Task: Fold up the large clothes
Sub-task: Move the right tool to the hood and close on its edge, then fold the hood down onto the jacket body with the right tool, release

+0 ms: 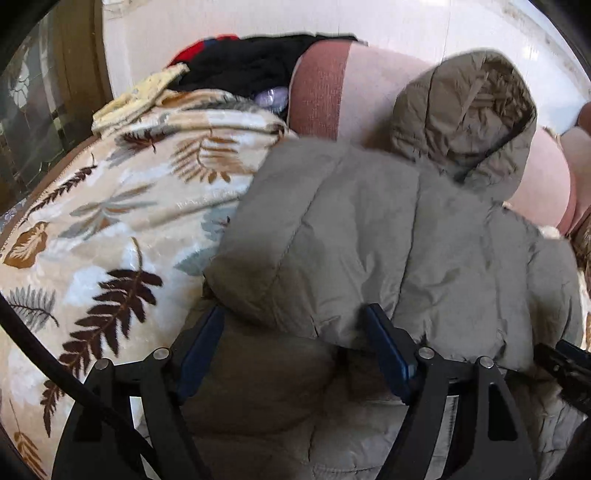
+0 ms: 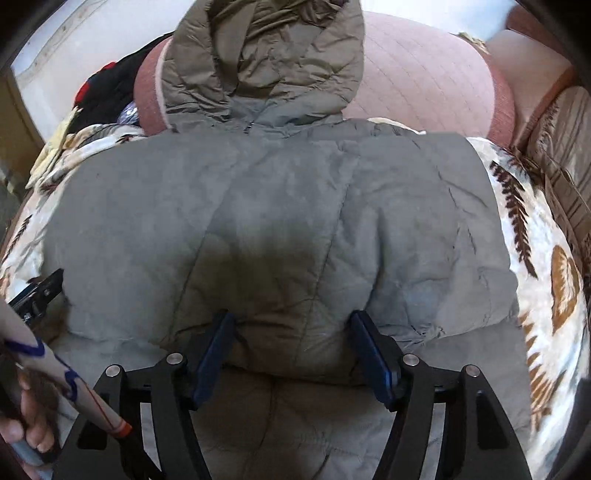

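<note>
Leaf-patterned bedding [image 1: 110, 229] in cream, brown and grey covered the bed, with a pink cushion [image 2: 424, 74] against the pale wall [image 1: 258, 18] behind it. On this bedding lay the grey-green padded jacket [image 2: 280, 206], spread flat with its hood [image 2: 266, 55] toward the cushion and resting partly against it. A zip pull showed at the collar below the hood. The jacket's lower part had been folded up, so that a thick rounded fold edge ran across the garment just in front of both tools.

Left gripper [image 1: 295, 332]: jaws apart, the blue pads [image 1: 201, 350] standing either side of a bulge of the fold. Fabric lay between them, but whether the pads pressed on it could not be told.

Right gripper [image 2: 290, 339]: jaws likewise apart, straddling the fold edge near the jacket's middle, with fabric between the pads and no clear pinch visible.

In the right wrist view, the tip of the left gripper appeared at the jacket's left edge, with a hand [image 2: 26, 417] around a handle at the lower left corner.

Beyond the jacket, a heap of dark clothes [image 1: 251, 62] with red patches sat at the head of the bed beside the cushion, and a yellow cloth [image 1: 147, 96] lay on the bedding next to it. A brown quilted cover [image 2: 561, 162] lay to the right.
</note>
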`<state>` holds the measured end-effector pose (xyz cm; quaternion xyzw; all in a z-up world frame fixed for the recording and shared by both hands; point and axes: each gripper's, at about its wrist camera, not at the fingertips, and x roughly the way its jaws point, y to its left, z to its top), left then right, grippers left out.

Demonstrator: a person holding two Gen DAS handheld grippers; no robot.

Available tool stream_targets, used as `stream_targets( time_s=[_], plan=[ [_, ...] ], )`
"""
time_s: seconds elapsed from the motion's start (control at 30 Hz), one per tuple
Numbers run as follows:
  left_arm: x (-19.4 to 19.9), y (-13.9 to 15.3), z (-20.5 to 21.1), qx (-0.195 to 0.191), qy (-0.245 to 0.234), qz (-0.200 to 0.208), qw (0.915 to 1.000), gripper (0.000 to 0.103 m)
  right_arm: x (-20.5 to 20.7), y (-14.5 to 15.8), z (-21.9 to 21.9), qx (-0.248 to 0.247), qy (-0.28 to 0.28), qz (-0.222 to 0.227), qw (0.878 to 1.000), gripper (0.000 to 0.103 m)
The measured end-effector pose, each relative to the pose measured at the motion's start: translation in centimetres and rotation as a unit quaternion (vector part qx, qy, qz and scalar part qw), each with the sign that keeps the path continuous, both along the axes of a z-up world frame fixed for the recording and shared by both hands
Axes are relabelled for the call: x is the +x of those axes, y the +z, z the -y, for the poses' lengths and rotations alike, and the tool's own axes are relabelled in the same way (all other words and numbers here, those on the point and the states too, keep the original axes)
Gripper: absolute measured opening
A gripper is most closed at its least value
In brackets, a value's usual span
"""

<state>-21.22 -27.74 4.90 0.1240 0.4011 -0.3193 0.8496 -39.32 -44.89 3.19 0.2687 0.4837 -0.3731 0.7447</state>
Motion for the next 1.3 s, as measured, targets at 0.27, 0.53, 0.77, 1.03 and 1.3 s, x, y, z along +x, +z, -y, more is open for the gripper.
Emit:
stream_targets(
  time_s=[0.27,0.53,0.77,1.03,1.3],
  plan=[
    [-1.9,2.4,-0.1,-0.049,-0.034,0.028,0.9978,0.077,-0.4,12.2,4.7,-0.055,0.002,0.067,0.996,0.071],
    [-2.7,0.9,1.4,-0.023,-0.05,0.037,0.9978,0.077,4.9,20.1,15.5,-0.106,-0.05,0.097,0.988,0.071],
    [-2.1,0.5,1.7,-0.025,-0.05,0.031,0.998,0.077,9.4,16.9,23.8,-0.117,-0.077,0.087,0.986,0.071],
    [-1.8,-0.1,2.2,-0.022,-0.052,0.03,0.998,0.077,13.0,12.6,28.4,-0.163,-0.074,0.02,0.984,0.052],
    [-1.8,-0.1,2.4,-0.022,-0.05,0.034,0.9979,0.077,10.3,12.9,25.7,-0.152,-0.052,0.076,0.984,0.006]
  ],
)
